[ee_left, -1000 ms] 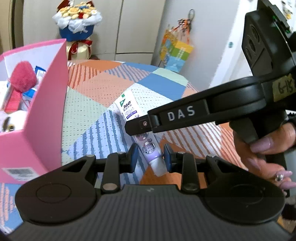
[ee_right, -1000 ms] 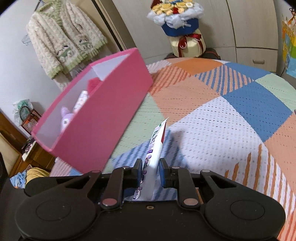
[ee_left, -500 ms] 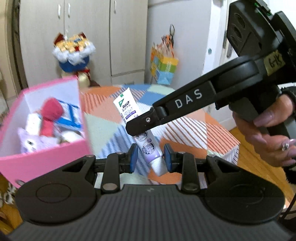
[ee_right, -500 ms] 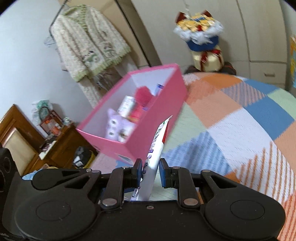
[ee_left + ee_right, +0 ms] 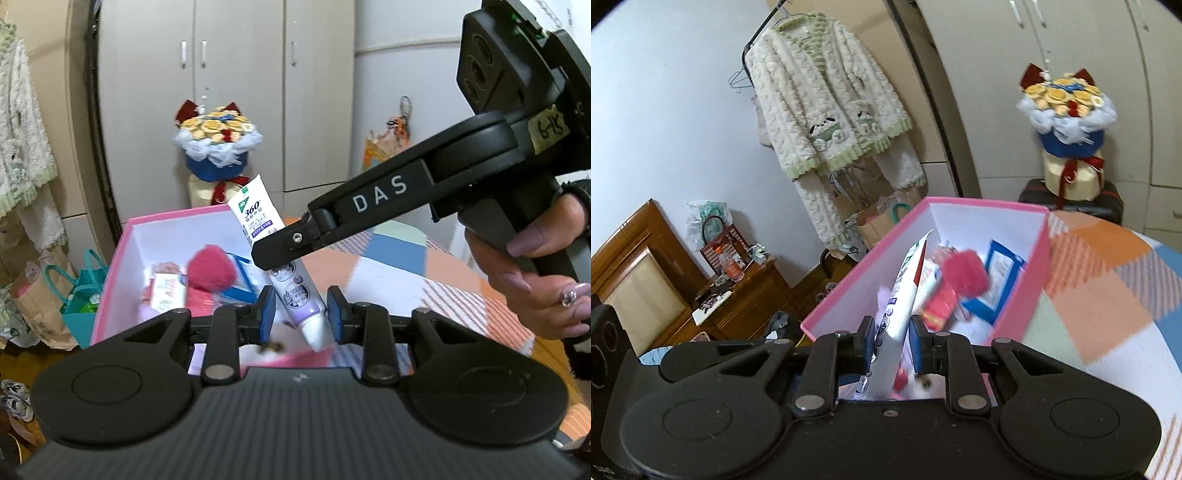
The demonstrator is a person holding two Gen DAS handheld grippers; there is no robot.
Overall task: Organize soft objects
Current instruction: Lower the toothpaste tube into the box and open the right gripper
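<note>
Clearly mid-carry: right gripper (image 5: 891,345) closed on the toothpaste tube (image 5: 275,254), pinched about its middle, crimped end tilted up and away, cap end (image 5: 316,332) hanging low; held above the open pink box (image 5: 1043,251), not yet inside it; left gripper (image 5: 301,312) spread wide, grasping nothing, its fingers either side of the cap end, whether touching cannot be told

Likely troubles from here, judged only from this pose:
- squeezing a soft tube at mid-body could bulge it, or let it slide through the pads (image 5: 868,345) and drop early
- letting go with the tube this steep could land it cap-first on the red pompom (image 5: 966,275) and small packets (image 5: 168,291) already inside, leaving it propped on the heap or leaning over the rim
- closing the left fingers (image 5: 266,314) now could catch the cap and twist the tube out of the other grip
- lowering either tool carelessly could knock the light box wall and shove the box along the patchwork cloth (image 5: 1108,288)
</note>
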